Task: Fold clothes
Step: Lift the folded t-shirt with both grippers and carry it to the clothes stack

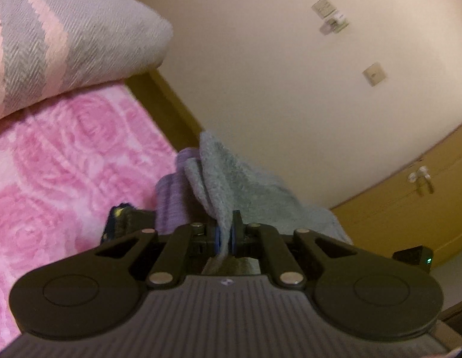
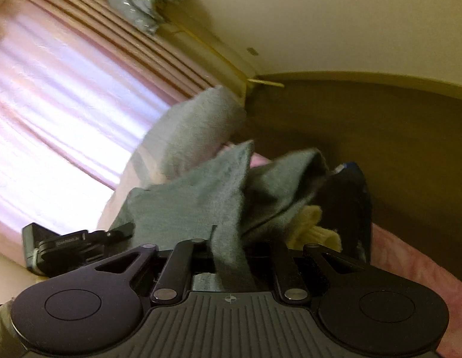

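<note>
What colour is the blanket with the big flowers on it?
Pink, with darker pink roses on the blanket. It shows best in the left wrist view.

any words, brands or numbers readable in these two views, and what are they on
Black clip-on device left of the right tongs: a small pale print runs along it, too blurred to read for certain.
Wall plates in the left view: no legible marking.
Grey garment, pink rose blanket: no print or label visible.

You see dim, warm, yellowish light in both views, with slight motion blur and fisheye bending at the dark corners. In the right wrist view, the pleated pink curtain (image 2: 52, 113) glares white with daylight from behind, and the nearby grey-green knitted cloth (image 2: 201, 197) is soft and unsharp.
</note>
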`<state>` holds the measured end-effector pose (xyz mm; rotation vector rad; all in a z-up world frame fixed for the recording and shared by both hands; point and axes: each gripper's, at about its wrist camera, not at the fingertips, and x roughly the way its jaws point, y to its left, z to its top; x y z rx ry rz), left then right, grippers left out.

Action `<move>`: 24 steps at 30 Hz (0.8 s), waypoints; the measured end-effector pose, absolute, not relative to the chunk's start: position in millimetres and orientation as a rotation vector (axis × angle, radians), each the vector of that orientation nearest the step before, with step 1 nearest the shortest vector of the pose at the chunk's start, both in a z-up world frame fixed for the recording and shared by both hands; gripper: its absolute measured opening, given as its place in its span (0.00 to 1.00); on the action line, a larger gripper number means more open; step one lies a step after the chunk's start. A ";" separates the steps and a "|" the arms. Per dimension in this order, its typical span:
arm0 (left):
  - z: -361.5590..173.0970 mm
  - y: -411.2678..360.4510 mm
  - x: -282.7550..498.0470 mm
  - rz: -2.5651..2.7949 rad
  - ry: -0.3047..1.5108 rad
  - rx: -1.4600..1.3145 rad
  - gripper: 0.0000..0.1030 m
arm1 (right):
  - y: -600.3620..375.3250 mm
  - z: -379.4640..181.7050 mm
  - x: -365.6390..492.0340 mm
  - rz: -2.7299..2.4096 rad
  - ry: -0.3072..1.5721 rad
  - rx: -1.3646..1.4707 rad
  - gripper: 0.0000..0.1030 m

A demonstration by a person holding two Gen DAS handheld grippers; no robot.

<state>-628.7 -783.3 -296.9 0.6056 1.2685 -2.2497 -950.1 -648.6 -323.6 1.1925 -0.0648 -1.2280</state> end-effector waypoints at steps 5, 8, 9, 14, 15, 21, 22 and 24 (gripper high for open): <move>-300.2 -801.4 -618.4 -2.128 1.444 0.458 0.21 | -634.3 -320.1 -955.4 -1.240 -0.151 1.234 0.35; -299.7 -806.3 -625.1 -2.149 1.443 0.478 0.20 | -627.2 -315.7 -958.1 -1.236 -0.198 1.226 0.45; -299.4 -806.7 -626.7 -2.156 1.438 0.482 0.20 | -625.4 -316.1 -960.3 -1.245 -0.215 1.235 0.45; -298.3 -807.2 -625.1 -2.179 1.426 0.458 0.08 | -614.7 -311.8 -971.3 -1.308 -0.251 1.210 0.45; -297.6 -806.7 -625.3 -2.189 1.412 0.457 0.07 | -614.5 -312.9 -971.4 -1.303 -0.244 1.209 0.45; -281.6 -793.7 -623.1 -2.326 1.238 0.298 0.03 | -595.6 -298.3 -961.2 -1.364 -0.211 0.978 0.07; -281.5 -792.9 -624.6 -2.332 1.207 0.306 0.03 | -595.1 -294.3 -957.7 -1.380 -0.207 0.938 0.07; -288.5 -794.1 -635.6 -2.296 1.161 0.413 0.04 | -592.2 -299.5 -955.9 -1.416 -0.174 0.954 0.08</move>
